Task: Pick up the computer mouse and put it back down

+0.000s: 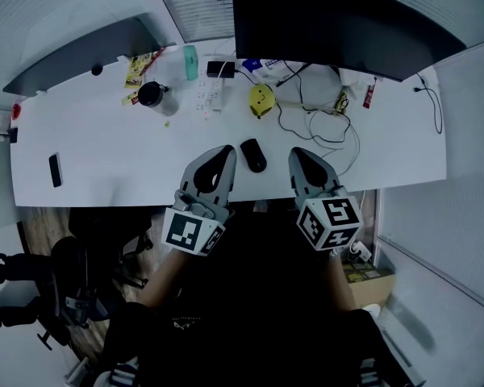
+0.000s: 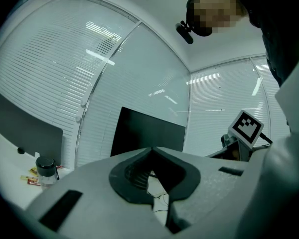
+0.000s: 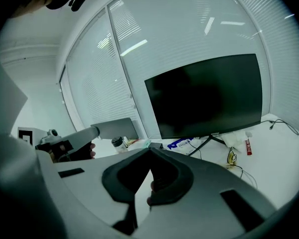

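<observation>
The mouse (image 1: pixel 253 155) lies flat on the white desk (image 1: pixel 105 151), near its front edge and in nobody's grip, so the step in hand is either the approach before the pick-up or the retreat after the set-down; these views alone do not settle which. The left gripper (image 1: pixel 225 151) sits just to the mouse's left and the right gripper (image 1: pixel 298 155) a little further off to its right, so the mouse is between the two tips and touches neither. Both grippers seem to hang above the desk rather than on it. Each gripper's own view shows its jaws clenched tip to tip with nothing pinched between them; only desk and cables show through the gaps, with the dark monitor (image 3: pixel 209 93) beyond. If the pick-up is yet to come, the next move calls for one gripper, probably the nearer left one, to spread its jaws wide enough for the mouse's body, tilt down, straddle its two long sides and close gently, since the smooth rounded shell could squirt out of a hard or off-centre pinch.
</observation>
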Demonstrator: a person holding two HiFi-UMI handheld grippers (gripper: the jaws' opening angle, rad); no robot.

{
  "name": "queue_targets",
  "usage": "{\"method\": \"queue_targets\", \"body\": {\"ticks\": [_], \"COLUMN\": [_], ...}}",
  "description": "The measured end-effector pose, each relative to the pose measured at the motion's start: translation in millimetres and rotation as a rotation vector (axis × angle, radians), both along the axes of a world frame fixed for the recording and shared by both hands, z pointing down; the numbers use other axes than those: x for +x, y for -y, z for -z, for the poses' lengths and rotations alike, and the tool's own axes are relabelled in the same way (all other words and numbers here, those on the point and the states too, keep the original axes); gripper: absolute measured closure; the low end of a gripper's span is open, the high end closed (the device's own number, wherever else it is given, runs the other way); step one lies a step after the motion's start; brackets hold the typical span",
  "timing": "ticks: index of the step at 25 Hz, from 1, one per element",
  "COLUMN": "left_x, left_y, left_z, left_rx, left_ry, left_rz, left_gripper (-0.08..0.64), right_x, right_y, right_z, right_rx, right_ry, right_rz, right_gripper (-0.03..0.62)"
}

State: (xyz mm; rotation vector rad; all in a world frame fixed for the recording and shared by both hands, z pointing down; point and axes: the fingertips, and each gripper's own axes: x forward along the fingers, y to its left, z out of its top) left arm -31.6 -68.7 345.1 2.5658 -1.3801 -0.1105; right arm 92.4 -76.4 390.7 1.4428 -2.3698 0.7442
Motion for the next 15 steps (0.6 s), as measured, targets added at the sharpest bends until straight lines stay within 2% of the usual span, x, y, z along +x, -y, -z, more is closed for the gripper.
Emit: {"method": "queue_targets", "body": {"ticks": [15], "left_x": [-3], "left_y": [-4], "left_z": [18], "left_rx": [0.028], "left_ry": [-0.005], "left_rz": [0.022], "left_gripper": [0.552], "right_x": [14], "right_y": [-11], "right_z": [31], "right_rx": [0.078], "right_ry": [-0.004], "right_rz": [-0.019], "right_gripper": [0.594]}}
